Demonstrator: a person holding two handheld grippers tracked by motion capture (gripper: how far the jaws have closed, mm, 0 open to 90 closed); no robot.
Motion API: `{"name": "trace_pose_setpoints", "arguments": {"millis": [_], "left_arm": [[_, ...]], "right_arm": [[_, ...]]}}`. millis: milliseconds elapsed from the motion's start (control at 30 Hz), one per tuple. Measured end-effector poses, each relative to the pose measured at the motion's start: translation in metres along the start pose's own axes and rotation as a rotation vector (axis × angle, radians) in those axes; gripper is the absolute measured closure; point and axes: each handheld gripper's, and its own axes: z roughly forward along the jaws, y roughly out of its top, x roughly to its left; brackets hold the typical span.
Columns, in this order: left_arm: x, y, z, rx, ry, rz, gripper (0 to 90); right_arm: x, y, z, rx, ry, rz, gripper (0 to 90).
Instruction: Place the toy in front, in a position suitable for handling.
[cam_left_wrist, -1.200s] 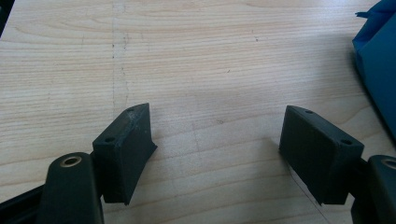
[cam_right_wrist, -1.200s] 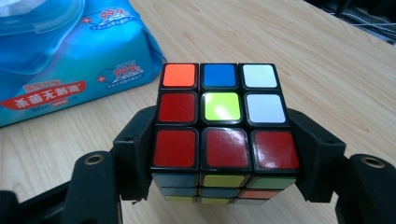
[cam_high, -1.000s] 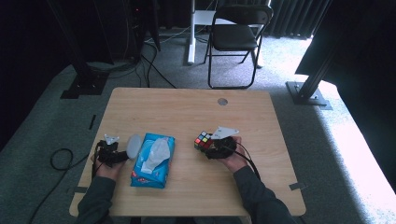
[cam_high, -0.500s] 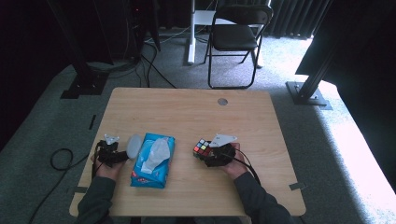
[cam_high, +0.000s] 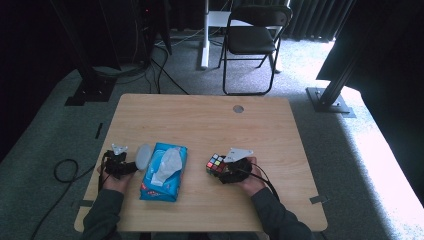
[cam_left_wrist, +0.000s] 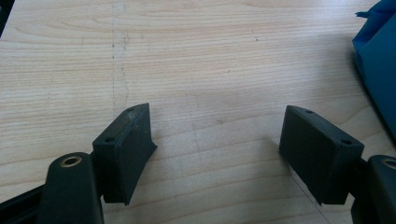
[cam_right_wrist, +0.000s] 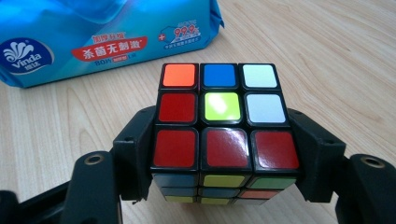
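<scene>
Multicoloured cube (cam_right_wrist: 223, 122), blue tissue pack (cam_high: 163, 170), pale wood table (cam_high: 200, 120).

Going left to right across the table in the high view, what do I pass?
left gripper → blue wipes pack → puzzle cube → right gripper

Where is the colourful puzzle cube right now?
In the high view the cube sits near the table's front edge, clamped in the right gripper, just right of the blue wipes pack.
</scene>
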Motion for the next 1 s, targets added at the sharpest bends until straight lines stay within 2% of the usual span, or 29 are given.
{"name": "trace_pose_setpoints", "arguments": {"millis": [367,633,1000], "left_arm": [[0.000,0.000,0.000,0.000,0.000,0.000,25.2],[0.000,0.000,0.000,0.000,0.000,0.000,25.3],[0.000,0.000,0.000,0.000,0.000,0.000,25.2]], "right_arm": [[0.001,-0.004,0.003,0.000,0.025,-0.007,33.9],[0.000,-0.010,0.008,0.020,0.028,-0.007,33.8],[-0.003,-0.013,0.009,0.015,0.041,0.012,33.8]]}}
